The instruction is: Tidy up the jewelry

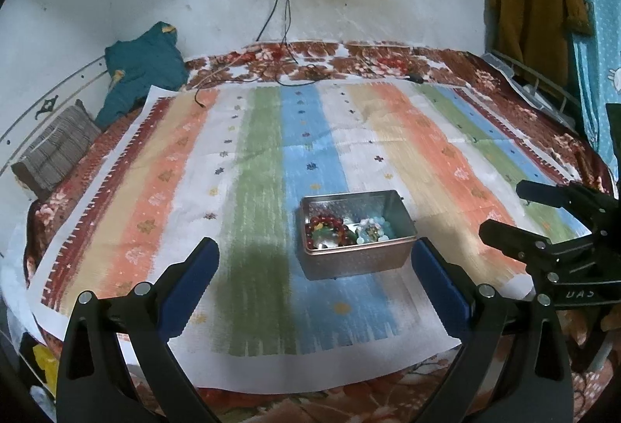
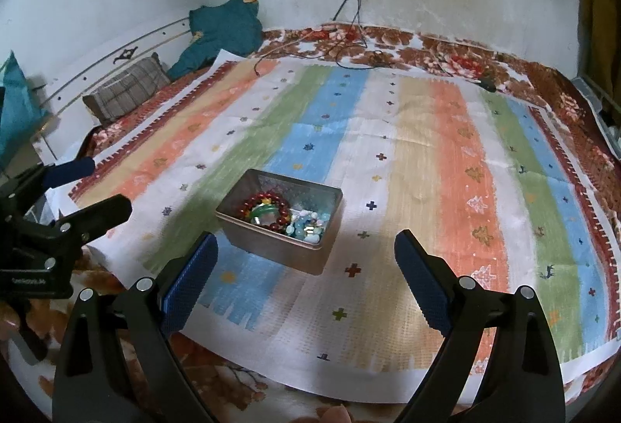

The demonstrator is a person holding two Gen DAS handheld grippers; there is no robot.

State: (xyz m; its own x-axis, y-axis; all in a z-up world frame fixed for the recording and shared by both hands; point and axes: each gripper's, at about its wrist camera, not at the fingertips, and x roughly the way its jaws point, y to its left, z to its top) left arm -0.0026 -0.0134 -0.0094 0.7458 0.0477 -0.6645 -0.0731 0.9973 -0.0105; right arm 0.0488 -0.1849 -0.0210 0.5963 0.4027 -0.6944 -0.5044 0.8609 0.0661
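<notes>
A rectangular metal tin (image 1: 392,213) stands on the striped mat, also in the right wrist view (image 2: 333,205). Inside lie a red bead bracelet (image 1: 324,225) (image 2: 268,207), a green bangle (image 2: 261,214) and pale blue and white beads (image 1: 374,228) (image 2: 308,225). My left gripper (image 1: 316,252) is open and empty, just in front of the tin. My right gripper (image 2: 306,248) is open and empty, in front of the tin and a little to its right. Each gripper shows in the other's view: the right one (image 1: 500,209), the left one (image 2: 108,186).
The striped mat (image 1: 252,166) covers a bed with a floral blanket (image 1: 349,60). A teal garment (image 1: 143,65) and a checked pillow (image 1: 54,147) lie at the back left. Cables (image 1: 283,34) hang from a wall socket onto the bed's far edge.
</notes>
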